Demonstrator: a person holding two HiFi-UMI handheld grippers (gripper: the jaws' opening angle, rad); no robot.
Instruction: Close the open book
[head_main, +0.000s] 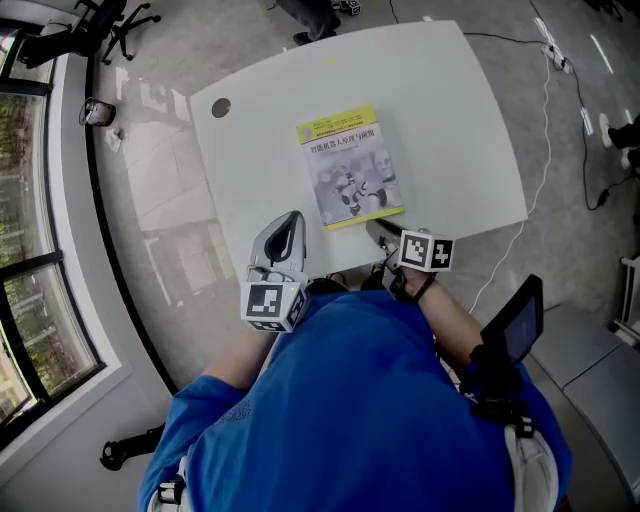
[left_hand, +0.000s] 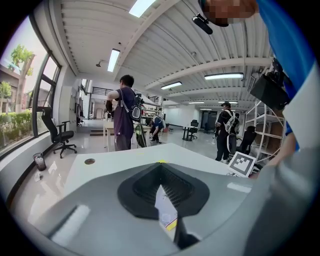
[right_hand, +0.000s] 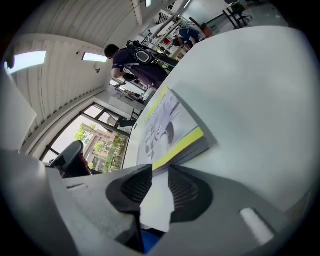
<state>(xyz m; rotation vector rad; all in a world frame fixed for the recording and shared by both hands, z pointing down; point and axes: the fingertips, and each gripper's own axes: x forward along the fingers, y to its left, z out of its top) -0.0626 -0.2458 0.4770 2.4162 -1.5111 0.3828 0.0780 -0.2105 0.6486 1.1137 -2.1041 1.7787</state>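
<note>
Left gripper view shows the left gripper clenched on nothing: its black pads meet at the tips, and only a thin wedge behind them lets a strip of the book show through. In the head view this gripper is over the near part of the table, left of the book's near edge and apart from it, with its marker cube close to the person's blue shirt. The right gripper stands released, its pads apart with bare table between them and nothing gripped. From above, its tips are just beside the book's near right corner, though contact cannot be made out, and its own cube sits behind them at the table edge. The book lies closed and flat, cover up, around the middle of the table, with a yellow band along the far and near edges of the cover; the right gripper view shows its stacked pages under the near band. A round hole marks the table's far left corner. Beyond the table are a chair by the window, a standing person with a backpack, and a cable on the floor.
</note>
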